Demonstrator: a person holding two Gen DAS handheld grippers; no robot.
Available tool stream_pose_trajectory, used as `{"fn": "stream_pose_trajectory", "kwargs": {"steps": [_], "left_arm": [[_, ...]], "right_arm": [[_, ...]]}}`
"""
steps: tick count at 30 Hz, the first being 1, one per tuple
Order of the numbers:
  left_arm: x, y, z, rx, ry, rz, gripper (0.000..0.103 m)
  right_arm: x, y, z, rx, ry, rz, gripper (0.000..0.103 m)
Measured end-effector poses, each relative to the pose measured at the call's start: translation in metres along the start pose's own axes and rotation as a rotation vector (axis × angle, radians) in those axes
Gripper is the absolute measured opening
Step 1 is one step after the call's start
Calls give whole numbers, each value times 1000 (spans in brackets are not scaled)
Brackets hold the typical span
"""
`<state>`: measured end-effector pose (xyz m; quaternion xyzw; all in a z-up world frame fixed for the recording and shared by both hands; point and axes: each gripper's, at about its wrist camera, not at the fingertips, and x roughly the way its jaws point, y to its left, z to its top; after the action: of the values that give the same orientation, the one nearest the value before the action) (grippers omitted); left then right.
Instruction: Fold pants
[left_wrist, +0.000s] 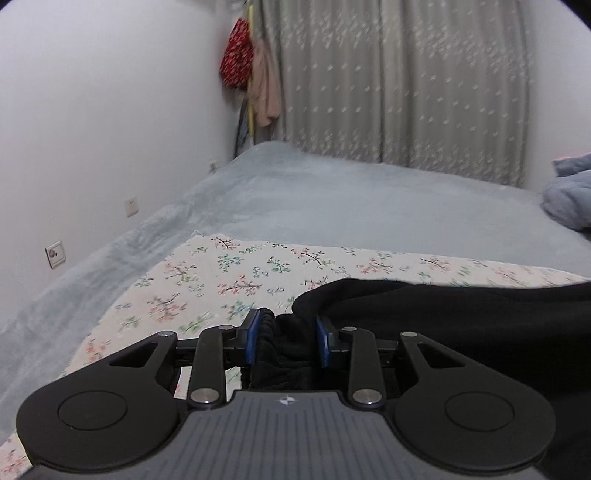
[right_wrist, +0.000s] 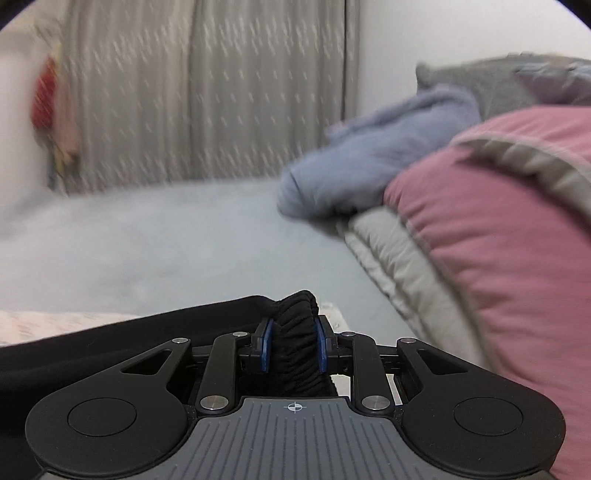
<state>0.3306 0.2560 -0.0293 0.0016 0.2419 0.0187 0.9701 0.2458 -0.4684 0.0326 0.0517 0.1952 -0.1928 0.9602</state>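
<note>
Black pants (left_wrist: 461, 306): bunched waistband cloth sits between the blue pads of both grippers, the rest draping across between them over the floral sheet (left_wrist: 229, 273).

Left gripper (left_wrist: 284, 334): jaws partly closed, pads pressing a gathered fold of the pants; black fabric runs off to the right of the frame.

Right gripper (right_wrist: 293, 341): jaws narrowly set, clamped on the ruched elastic waistband, which pokes up above the pads; fabric trails to the left.

Floral sheet lies on a grey-blue bed (left_wrist: 332, 199), its far edge visible beyond the pants. White wall (left_wrist: 92, 110) on the left carries sockets.

Right wrist view, blurred: pink quilt (right_wrist: 498, 229) with grey edging at right, blue blanket (right_wrist: 369, 155) heaped behind it.

Grey patterned curtain (left_wrist: 406, 85) hangs behind the bed. Red cloth (left_wrist: 238, 55) and a pink garment hang in the corner beside it.
</note>
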Motion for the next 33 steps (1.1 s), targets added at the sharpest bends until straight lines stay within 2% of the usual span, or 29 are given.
{"fn": "stream_pose_trajectory", "kwargs": {"steps": [3,5,7,9,11,13,16,18,20,21,22,23,25,28,29,31,33], "left_arm": [[-40,14,-34,68,-41,-57,54],[-58,17,-63,160,-53,-98,55],[-60,19,-88,245,-17,-135,58],[-59,19,-106,301,43,-146,66],[-60,21,-114,325,87,-144,75],[-71,32,-114,277,96,-149,81],[-91,49,-109,203,99,-188,89],[-103,65,-111,153,105,-166,89],[-110,85,-110,14,130,-153,89],[-113,94,-111,-80,141,-169,89],[-118,101,-111,-171,146,-199,89],[-122,104,-112,-244,148,-229,89],[-126,101,-111,-349,157,-284,89],[-115,75,-107,-423,242,-325,89],[-108,64,-107,-427,273,-310,90],[-93,43,-108,-440,338,-253,90],[-82,31,-113,-495,366,-182,90]], "right_arm": [[-81,-26,-46,-22,2,60,21],[-127,-45,-91,-26,52,81,21],[-162,-64,-141,-16,133,96,21],[-181,-79,-187,10,235,115,22],[-193,-83,-217,3,293,135,23],[-206,-84,-228,19,288,155,25],[-219,-96,-223,107,289,173,30],[-227,-97,-222,116,305,179,30],[-241,-92,-223,101,299,143,38],[-246,-94,-224,108,286,128,40],[-252,-96,-226,139,272,114,48],[-259,-101,-228,199,255,102,58],[-273,-108,-232,342,212,103,68],[-277,-111,-235,546,215,149,70],[-269,-110,-235,584,250,162,69],[-254,-106,-236,658,332,129,69],[-241,-109,-243,795,389,96,70]]}}
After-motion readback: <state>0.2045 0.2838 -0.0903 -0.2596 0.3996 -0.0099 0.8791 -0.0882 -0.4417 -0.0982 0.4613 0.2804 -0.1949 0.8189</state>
